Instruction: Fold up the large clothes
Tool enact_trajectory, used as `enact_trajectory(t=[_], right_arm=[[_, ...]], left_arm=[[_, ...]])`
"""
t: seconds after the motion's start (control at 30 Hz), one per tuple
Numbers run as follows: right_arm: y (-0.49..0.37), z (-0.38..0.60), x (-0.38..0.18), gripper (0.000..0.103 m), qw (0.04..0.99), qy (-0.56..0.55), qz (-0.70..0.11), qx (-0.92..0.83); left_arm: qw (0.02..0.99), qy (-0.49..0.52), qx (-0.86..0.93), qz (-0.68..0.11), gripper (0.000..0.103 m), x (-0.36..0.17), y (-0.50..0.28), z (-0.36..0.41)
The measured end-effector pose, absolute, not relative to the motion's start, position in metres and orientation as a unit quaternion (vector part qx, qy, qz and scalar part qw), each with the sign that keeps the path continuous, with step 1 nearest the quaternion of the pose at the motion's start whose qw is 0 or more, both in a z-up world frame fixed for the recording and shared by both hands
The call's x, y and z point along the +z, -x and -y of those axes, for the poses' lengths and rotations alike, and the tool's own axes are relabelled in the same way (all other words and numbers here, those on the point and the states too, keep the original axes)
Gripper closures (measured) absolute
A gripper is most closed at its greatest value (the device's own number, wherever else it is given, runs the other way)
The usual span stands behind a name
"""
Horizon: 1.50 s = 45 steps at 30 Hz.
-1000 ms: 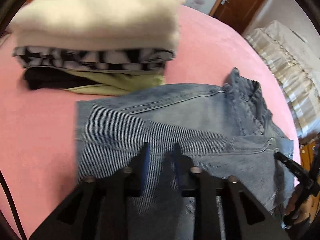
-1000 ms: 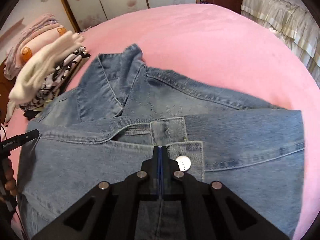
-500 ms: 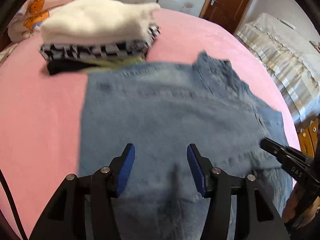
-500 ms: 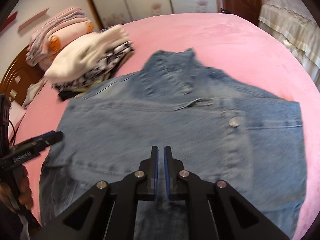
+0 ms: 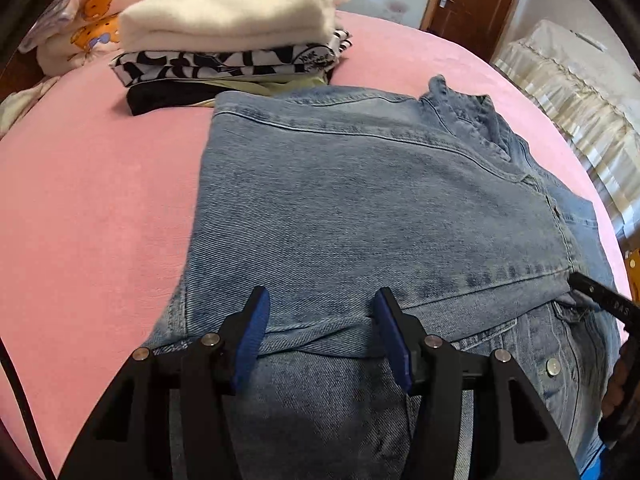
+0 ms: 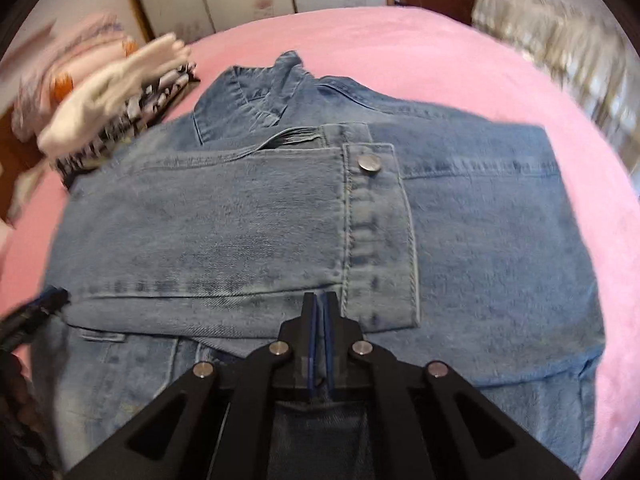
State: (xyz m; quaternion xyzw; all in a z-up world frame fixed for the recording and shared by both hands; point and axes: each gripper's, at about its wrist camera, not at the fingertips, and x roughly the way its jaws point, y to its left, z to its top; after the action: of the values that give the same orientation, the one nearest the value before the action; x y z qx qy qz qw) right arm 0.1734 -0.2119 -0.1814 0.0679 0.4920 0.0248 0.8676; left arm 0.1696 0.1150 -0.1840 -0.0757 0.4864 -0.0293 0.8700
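Now your left tool (image 5: 320, 320) hangs with its blue pads apart over the near edge of the folded sleeve, nothing pinched between them. Your right tool (image 6: 320, 312) has its pads pressed together, tips at the sleeve's hem by the cuff, and no cloth shows caught in them. That denim jacket (image 5: 360, 200) lies spread on the pink bed (image 5: 88, 208), sleeve folded across its front, collar pointing away from you, just beside the stack of folded clothes (image 5: 228, 40).

Both set close above, tilted steeply down at one denim jacket (image 5: 360, 200) on the pink bed (image 5: 100, 200); shared clothes pile (image 6: 112, 112) upper left, apparently.
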Motion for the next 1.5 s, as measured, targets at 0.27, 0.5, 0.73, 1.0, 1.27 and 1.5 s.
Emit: enact_trajectory(t=[0.27,0.5,0.73,1.0,1.27,1.5], right_arm=[[-0.157,0.200,-0.162,0.097,0.872,-0.059,-0.487,0.013],[-0.129,0.198,-0.130,0.095,0.878,-0.076,-0.471,0.024],[-0.085,0.199,-0.089,0.061,0.898,-0.080,-0.432,0.018],[-0.038,0.204,-0.044,0.050,0.920,-0.067,-0.387,0.013],[0.006,0.211,-0.027,0.042,0.933,-0.039,-0.358,0.001],[0.034,0.227,-0.043,0.042,0.928,-0.023,-0.371,-0.022]], left_arm=[[0.871,0.079,-0.007,-0.485,0.038,-0.161,-0.151,-0.121],[0.875,0.095,-0.007,-0.474,0.036,-0.126,-0.115,-0.134],[0.884,0.096,-0.012,-0.457,0.028,-0.088,-0.074,-0.143],[0.891,0.058,-0.020,-0.449,0.026,-0.051,-0.028,-0.148],[0.879,0.060,-0.032,-0.472,0.025,-0.058,0.009,-0.169],[0.847,0.102,-0.058,-0.519,0.025,-0.104,0.029,-0.192]])
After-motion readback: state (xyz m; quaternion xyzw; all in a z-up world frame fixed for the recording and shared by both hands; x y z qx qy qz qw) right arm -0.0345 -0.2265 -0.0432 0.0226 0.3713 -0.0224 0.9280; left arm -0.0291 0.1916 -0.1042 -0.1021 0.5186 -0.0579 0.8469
